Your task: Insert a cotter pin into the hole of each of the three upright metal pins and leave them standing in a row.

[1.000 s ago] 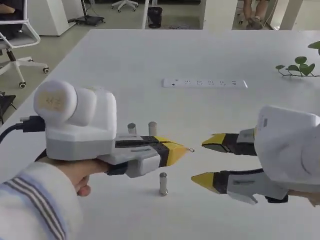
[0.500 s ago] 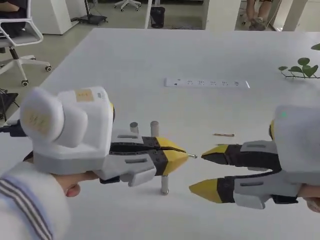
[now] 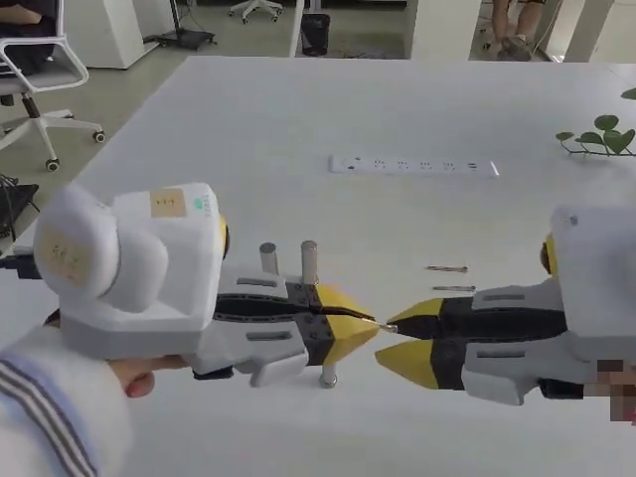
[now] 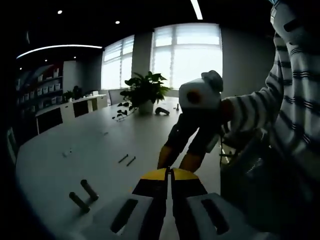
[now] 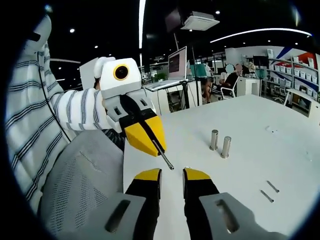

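Above a white table (image 3: 298, 129), the left gripper (image 3: 368, 323) has its yellow-tipped jaws pressed together on a thin, dull-metal cotter pin (image 3: 382, 325). The pin juts straight out from the jaw tips. Its free end reaches the mouth of the right gripper (image 3: 391, 343), whose wedge-shaped yellow jaws stand spread, tip to tip with the left. Whether the pin touches a jaw cannot be told.

In the right gripper view the cotter pin (image 5: 164, 155) slants down from the left gripper (image 5: 157, 145) toward the gap between the right gripper's (image 5: 172, 175) parted jaws.

Two metal pins (image 3: 309, 260), smooth grey cylinders, stand upright side by side just behind the left gripper, toward the table's far edge. The lower end of a third metal pin (image 3: 327, 378) shows beneath that gripper's jaws, on the near side.

Two loose cotter pins (image 3: 446, 268) lie flat and parallel on the bare tabletop just beyond the right gripper. A long white power strip (image 3: 412, 166) lies farther toward the far edge, and a leafy potted plant (image 3: 594, 137) is at the right edge. A striped sleeve (image 5: 75, 115) covers the arm behind the left gripper.
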`<state>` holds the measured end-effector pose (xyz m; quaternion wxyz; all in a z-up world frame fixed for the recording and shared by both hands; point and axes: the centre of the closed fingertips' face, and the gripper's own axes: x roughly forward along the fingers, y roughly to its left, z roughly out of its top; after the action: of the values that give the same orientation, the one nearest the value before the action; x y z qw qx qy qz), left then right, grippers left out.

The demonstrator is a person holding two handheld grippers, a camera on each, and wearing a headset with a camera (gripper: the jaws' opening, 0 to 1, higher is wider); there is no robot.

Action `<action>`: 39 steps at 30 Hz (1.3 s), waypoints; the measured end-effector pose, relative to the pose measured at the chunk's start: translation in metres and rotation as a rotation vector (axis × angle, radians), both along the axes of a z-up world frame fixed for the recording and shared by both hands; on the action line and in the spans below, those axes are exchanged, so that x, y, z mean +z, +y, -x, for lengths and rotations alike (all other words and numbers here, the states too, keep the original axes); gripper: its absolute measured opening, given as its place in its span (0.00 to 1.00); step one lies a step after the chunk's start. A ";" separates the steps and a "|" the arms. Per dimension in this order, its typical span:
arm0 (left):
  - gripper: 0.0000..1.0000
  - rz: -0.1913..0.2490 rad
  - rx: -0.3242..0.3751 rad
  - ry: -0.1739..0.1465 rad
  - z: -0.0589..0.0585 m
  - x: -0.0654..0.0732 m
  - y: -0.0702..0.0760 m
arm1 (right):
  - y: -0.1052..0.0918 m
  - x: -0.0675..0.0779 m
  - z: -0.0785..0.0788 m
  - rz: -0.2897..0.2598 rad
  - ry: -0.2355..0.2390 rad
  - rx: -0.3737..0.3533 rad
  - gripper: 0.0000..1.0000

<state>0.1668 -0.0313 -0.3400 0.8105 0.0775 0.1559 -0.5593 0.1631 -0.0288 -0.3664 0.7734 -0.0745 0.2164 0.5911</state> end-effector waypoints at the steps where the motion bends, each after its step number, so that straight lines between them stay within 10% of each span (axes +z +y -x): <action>1: 0.00 -0.002 -0.003 0.003 0.001 -0.001 0.000 | 0.000 0.000 0.000 -0.001 0.000 0.002 0.11; 35: 0.00 -0.037 -0.033 0.041 0.012 -0.023 0.005 | 0.004 -0.005 0.016 0.070 -0.049 0.154 0.00; 39: 0.02 -0.031 -0.019 0.084 0.011 -0.028 0.007 | 0.005 -0.008 0.020 0.087 -0.051 0.180 0.00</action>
<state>0.1554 -0.0241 -0.3684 0.7966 0.0681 0.1979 -0.5672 0.1430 -0.0236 -0.3744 0.7184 -0.1421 0.2147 0.6463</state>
